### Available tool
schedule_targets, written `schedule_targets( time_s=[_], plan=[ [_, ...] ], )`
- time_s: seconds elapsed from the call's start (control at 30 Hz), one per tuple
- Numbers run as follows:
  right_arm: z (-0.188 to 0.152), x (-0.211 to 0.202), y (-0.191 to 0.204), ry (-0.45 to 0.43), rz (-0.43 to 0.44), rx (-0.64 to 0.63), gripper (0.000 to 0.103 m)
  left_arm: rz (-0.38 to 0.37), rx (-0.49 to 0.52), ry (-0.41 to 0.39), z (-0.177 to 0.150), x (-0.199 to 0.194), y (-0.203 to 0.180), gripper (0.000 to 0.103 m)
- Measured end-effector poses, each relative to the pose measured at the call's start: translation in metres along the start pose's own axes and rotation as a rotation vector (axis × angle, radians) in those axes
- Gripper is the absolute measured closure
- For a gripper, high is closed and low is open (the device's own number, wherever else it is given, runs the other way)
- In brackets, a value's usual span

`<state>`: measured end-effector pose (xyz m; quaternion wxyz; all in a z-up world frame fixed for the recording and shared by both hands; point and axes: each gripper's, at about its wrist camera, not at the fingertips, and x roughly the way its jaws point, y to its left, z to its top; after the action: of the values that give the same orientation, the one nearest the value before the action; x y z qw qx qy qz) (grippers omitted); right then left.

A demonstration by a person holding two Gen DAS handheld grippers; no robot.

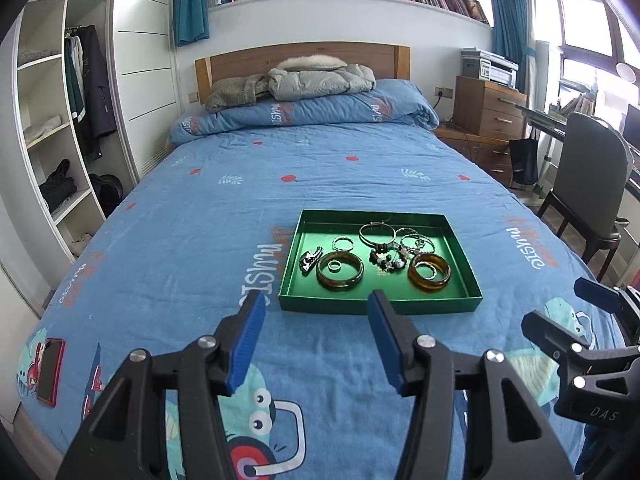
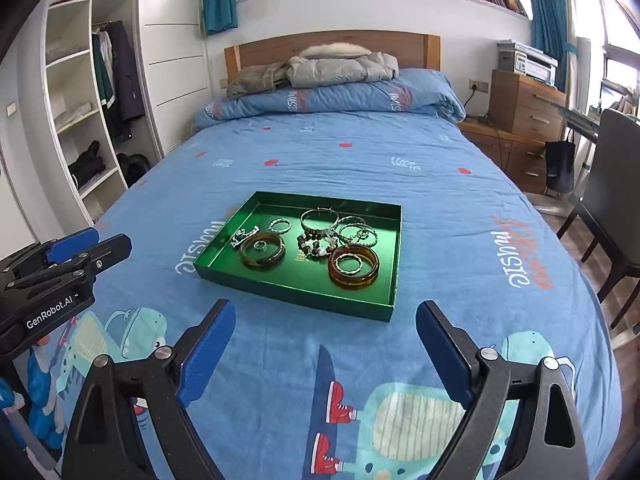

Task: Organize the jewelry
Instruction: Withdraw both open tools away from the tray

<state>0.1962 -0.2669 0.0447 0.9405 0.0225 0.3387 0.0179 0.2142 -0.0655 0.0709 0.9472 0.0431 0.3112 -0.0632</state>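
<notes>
- Phone: red case, lying flat at the bed's left edge.
- Left claw: wide apart, nothing between the blue pads, above the cover just before the tray.
- Tray: green, shallow, mid-bed; it holds all the jewelry.
- In the tray: clip, amber bangle around a small ring, bead bracelet, silver bangles, second amber bangle.
- Right claw: wide apart, empty, before the tray's near edge.

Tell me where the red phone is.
In the left wrist view, the red phone lies on the blue bedspread near its left edge, far left of the green tray.
</notes>
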Motion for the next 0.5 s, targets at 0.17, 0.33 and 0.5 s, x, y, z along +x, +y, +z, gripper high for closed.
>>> schedule_targets(
  time_s=[0.17,0.33,0.5],
  plan=[
    [-0.02,-0.038,0.013,-0.051,-0.01,-0.023,0.001,0.003,0.016,-0.034,-0.02,-0.038,-0.005,0.052],
    [-0.037,-0.068,0.021,-0.095,-0.025,-0.037,0.0,0.014,0.016,-0.059,-0.035,-0.067,-0.007,0.052],
    [-0.049,-0.089,0.024,-0.128,-0.041,-0.044,0.0,0.04,0.013,-0.095,-0.046,-0.091,-0.006,0.052]
  ],
)
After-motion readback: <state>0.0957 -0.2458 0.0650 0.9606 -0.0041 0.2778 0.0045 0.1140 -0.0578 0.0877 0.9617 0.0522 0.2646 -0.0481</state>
